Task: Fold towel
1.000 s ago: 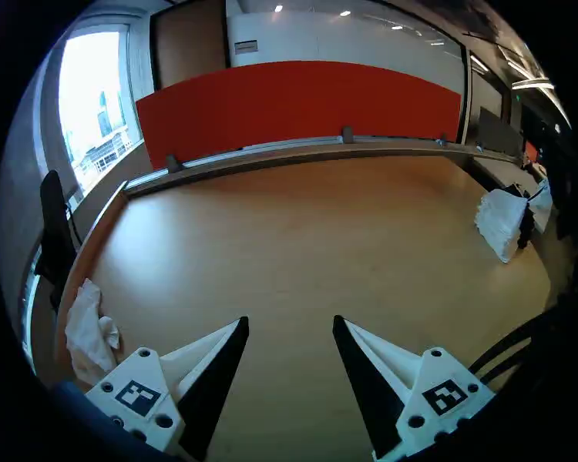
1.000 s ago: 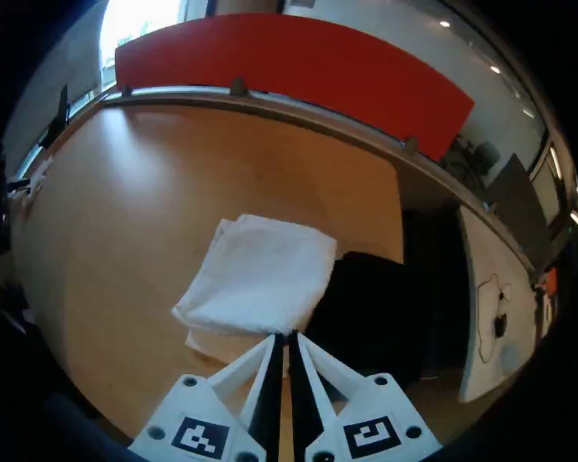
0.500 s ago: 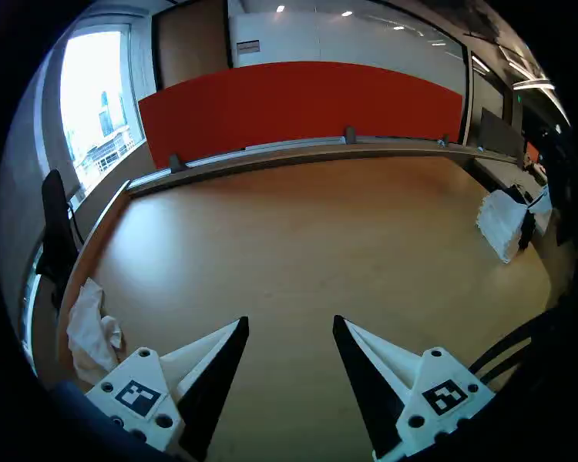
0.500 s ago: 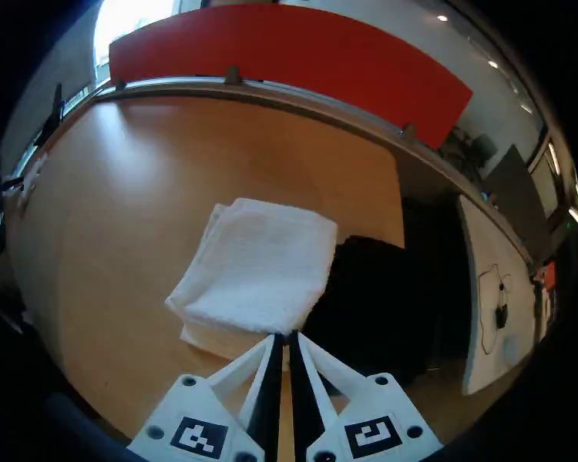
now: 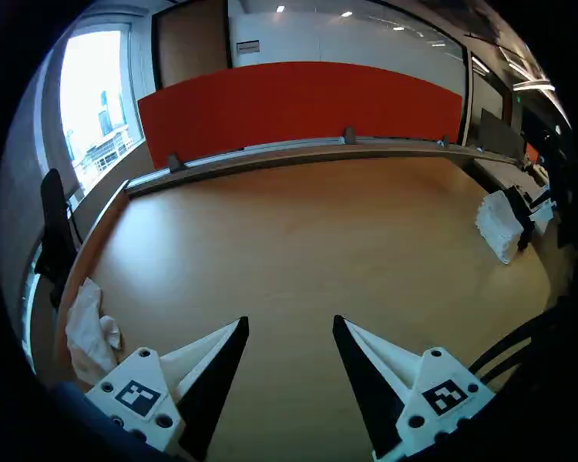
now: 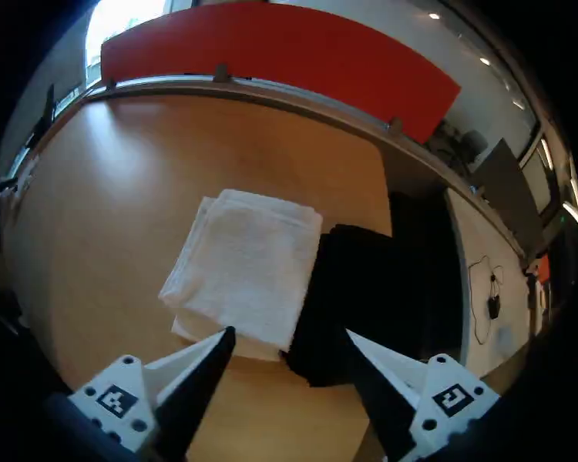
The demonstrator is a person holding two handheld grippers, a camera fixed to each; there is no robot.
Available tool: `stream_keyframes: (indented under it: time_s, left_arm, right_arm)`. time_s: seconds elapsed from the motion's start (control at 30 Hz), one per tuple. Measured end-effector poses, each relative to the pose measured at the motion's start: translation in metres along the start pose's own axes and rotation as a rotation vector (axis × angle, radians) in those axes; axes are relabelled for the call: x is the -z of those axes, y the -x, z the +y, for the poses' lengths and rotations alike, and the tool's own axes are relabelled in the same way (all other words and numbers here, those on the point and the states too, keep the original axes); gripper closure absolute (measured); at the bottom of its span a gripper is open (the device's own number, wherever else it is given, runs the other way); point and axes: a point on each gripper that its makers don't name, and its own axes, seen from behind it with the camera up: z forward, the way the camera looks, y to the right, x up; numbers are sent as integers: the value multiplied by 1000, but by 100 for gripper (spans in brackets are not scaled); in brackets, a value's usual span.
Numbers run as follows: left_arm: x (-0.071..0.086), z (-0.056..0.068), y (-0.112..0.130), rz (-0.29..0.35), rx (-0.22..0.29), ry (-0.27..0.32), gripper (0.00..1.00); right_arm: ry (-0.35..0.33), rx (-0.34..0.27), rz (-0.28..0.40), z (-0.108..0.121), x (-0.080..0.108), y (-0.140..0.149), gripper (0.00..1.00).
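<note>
A folded white towel lies on the wooden table, on top of another folded white towel whose edge shows below it. My right gripper is open just in front of the stack, with nothing between its fingers. In the left gripper view the same white towel stack sits far off at the right, with the right gripper dark beside it. My left gripper hovers open over bare table. A crumpled white towel lies at the table's left edge.
A dark folded cloth lies right of the white stack, at the table's edge. A red partition runs along the table's far side. A black chair stands at the left by the window. A second desk stands at the right.
My right gripper has opened from shut and let the folded towel lie on the stack. The left gripper has not moved.
</note>
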Motion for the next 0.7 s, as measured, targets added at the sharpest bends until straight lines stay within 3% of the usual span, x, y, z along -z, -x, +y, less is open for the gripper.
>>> stream_keyframes:
  time_s: [0.7]
  left_arm:
    - [7,-2,-2,19,9,-3,20]
  right_arm:
    - [-27,-33,51,-23,4,-17,0]
